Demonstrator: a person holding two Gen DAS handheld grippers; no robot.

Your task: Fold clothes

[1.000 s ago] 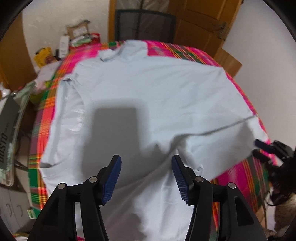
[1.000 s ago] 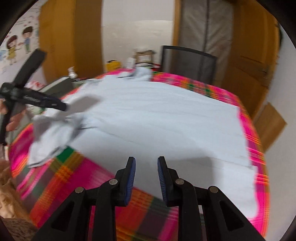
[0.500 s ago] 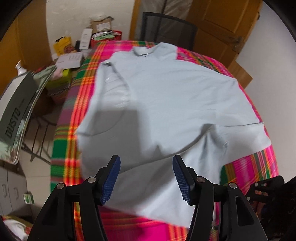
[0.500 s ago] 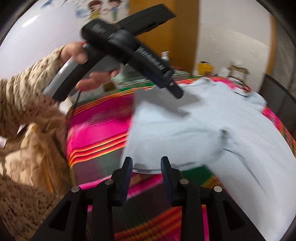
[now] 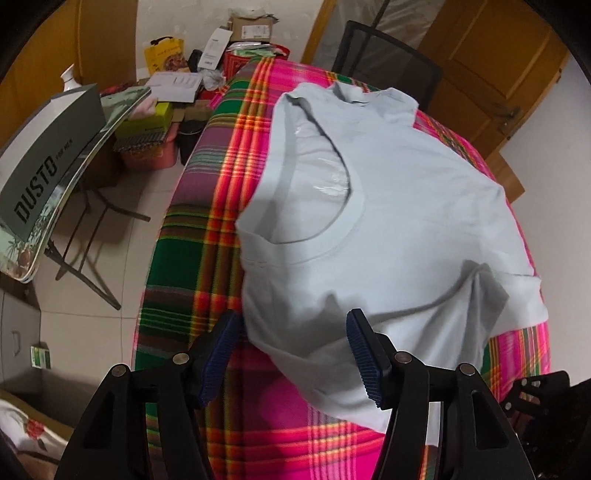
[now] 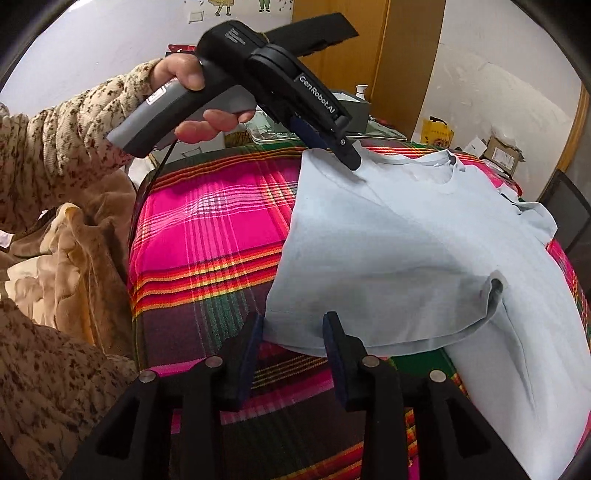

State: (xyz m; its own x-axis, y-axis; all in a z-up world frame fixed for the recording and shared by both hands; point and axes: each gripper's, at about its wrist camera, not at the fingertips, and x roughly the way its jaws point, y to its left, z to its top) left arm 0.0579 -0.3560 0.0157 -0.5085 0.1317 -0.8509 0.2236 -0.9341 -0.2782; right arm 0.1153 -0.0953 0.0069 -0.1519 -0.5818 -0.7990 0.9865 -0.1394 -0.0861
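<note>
right wrist view is showing the right gripper (image 6: 291,325) closing its half-open jaws around the light blue t-shirt (image 6: 424,240) sleeve edge on the plaid tablecloth (image 6: 207,229), while the left gripper (image 5: 291,350) is hovering parted and empty, so thin fabric risks slipping free.

I noted white walls (image 5: 177,40) with children's stickers (image 6: 236,5) | wooden doors (image 5: 491,70) | pale tiled floor (image 5: 122,229) | black mesh chair (image 5: 384,55) behind plaid-covered table (image 5: 221,192) | boxes (image 5: 251,27) and yellow bag (image 5: 164,55) cluttered beside it.
</note>
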